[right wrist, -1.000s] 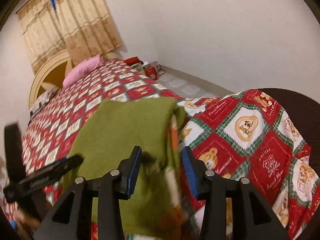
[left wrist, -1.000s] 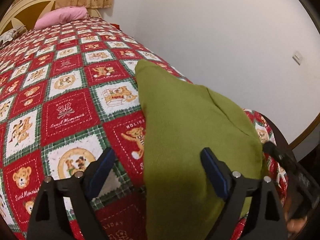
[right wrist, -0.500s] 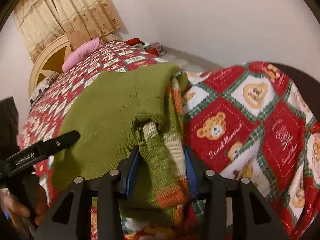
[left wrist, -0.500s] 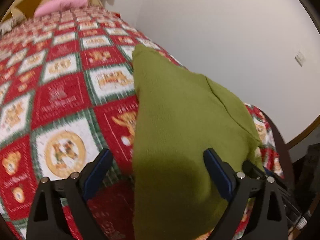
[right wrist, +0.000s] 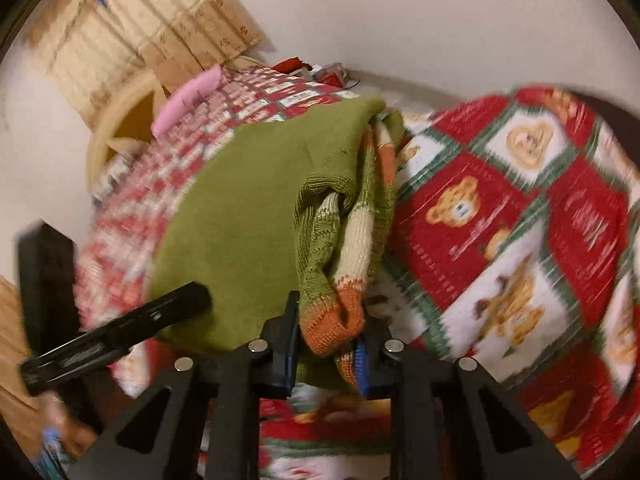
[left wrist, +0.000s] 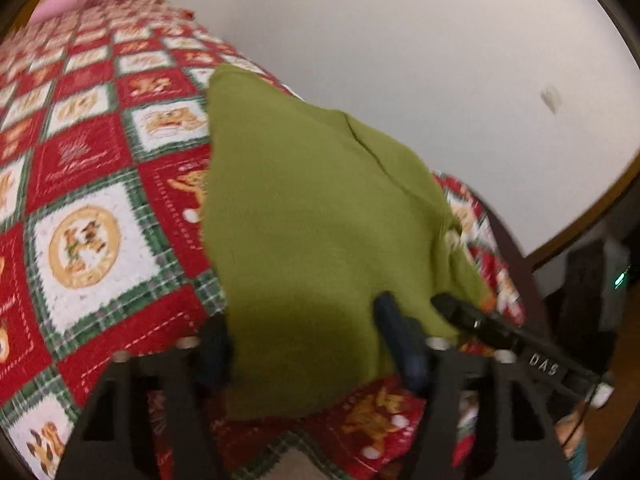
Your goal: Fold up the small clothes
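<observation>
Both views motion-blurred; quilt pattern smeared. Green knit sweater (right wrist: pixel 248 216) lying near foot corner of bed (left wrist: pixel 84 184). Right claw (right wrist: pixel 326 354) clamped on orange-striped cuff (right wrist: pixel 332 320). Left claw (left wrist: pixel 308 344) spread wide, straddling sweater's hem.

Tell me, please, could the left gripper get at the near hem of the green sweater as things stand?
Probably yes: the left gripper is open, its fingers straddling the green sweater near the hem, with nothing lying on the cloth between them.
</observation>
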Tool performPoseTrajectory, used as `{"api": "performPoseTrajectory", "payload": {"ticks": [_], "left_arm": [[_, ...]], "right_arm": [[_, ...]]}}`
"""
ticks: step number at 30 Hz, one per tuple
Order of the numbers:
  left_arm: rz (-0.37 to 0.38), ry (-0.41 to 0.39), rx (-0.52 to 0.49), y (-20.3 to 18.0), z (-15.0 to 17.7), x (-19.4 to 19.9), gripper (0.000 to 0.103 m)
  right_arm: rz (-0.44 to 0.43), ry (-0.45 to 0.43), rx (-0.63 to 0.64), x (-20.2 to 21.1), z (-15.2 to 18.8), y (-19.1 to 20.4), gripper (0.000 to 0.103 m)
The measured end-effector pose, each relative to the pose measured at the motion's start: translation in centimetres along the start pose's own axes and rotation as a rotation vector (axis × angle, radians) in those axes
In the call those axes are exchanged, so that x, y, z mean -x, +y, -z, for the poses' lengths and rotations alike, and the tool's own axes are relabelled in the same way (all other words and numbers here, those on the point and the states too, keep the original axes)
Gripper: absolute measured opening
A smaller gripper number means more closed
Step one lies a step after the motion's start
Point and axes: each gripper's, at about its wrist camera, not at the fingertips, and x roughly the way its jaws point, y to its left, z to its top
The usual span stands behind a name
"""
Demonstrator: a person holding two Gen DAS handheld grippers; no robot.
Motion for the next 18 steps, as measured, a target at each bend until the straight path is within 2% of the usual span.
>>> {"api": "performPoseTrajectory", "payload": {"ticks": [2, 5, 9, 13, 17, 18], "left_arm": [[0.021, -0.017, 0.013, -0.2, -0.4, 1.2, 0.047], [0.019, -0.040, -0.009, -1.1, -0.7, 2.2, 0.046], [-0.032, 0.021, 0.018, -0.6, -0.4, 1.3, 0.046], [-0.064, 0.067, 0.027, 1.0, 0.9, 0.3, 0.048], [-0.031, 0.066, 0.027, 2.0, 1.7, 0.9, 0.052], [-0.036, 0.065, 0.024, 1.9, 1.7, 1.2, 0.056]], "right_arm": [[-0.089, 0.025, -0.061, 0.1, 0.1, -0.6, 0.022], [-0.168, 0.055, -0.119, -0.4, 0.5, -1.1, 0.022], [-0.260, 0.092, -0.236, -0.8, 1.2, -3.2, 0.021], [-0.233, 0.095, -0.211, -0.3, 1.7, -3.7, 0.020], [-0.187, 0.095, -0.152, 0.8, 1.4, -3.3, 0.020], [-0.165, 0.089, -0.122, 1.3, 1.3, -3.1, 0.020]]}}
